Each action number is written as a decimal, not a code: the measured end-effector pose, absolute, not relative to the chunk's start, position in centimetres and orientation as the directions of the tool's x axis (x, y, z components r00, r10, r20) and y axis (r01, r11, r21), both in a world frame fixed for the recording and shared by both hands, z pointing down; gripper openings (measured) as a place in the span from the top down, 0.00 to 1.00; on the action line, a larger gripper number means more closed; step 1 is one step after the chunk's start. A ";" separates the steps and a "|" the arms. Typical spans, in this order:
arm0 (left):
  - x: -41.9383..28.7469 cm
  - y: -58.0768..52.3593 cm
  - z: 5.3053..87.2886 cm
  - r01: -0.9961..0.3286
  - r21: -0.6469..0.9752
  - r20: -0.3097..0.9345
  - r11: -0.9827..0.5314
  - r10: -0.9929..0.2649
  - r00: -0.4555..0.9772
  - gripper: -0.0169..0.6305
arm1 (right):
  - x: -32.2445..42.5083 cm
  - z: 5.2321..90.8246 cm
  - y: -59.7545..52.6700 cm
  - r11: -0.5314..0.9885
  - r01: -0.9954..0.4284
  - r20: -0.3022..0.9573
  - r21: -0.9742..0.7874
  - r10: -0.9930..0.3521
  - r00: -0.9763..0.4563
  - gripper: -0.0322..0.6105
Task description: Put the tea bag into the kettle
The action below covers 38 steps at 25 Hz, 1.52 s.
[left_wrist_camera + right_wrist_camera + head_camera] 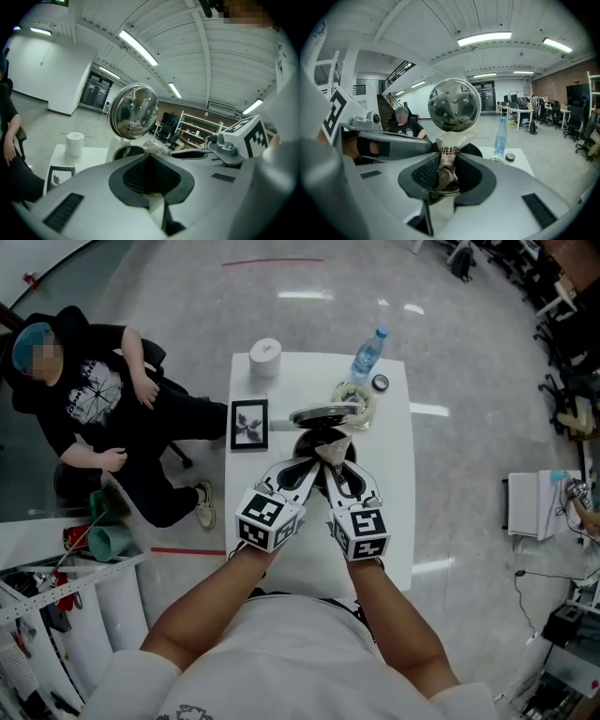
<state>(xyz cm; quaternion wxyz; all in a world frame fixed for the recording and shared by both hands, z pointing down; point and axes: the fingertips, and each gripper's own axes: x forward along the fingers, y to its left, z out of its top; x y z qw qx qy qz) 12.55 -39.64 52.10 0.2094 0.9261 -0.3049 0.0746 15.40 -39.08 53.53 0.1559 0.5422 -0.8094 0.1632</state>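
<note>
Tea bag (pixel 448 157): up off the table, right above the open kettle (pixel 307 442), stretched between the two grippers with its printed face to the right gripper's camera.
Right gripper (pixel 339 465): jaws narrow and clamped on the packet's crumpled lower part, and that's a firm hold!
Left gripper (pixel 314 465): jaws drawn together, their tips pinching the packet's crinkled clear edge, and its tip meets the right one over the kettle mouth.
Lid (pixel 454 105): shiny, flipped up on the far side, just beyond the packet.
Table (pixel 394 521): white, and the kettle stands near its middle.
Picture frame (pixel 249 423): flat, just left of the kettle.
Paper roll (pixel 265 354): far left corner.
Water bottle (pixel 370 352): far right, upright.
Tape roll (pixel 354 395): near the bottle, beside the lid.
Seated person (pixel 103 399): left of the table, dark clothes.
</note>
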 end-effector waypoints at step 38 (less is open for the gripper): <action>11.0 -38.7 51.7 -0.597 0.351 0.262 -0.721 -0.537 0.802 0.96 | 14.5 53.7 -38.7 0.394 -0.918 0.417 -0.053 -0.826 -0.379 0.63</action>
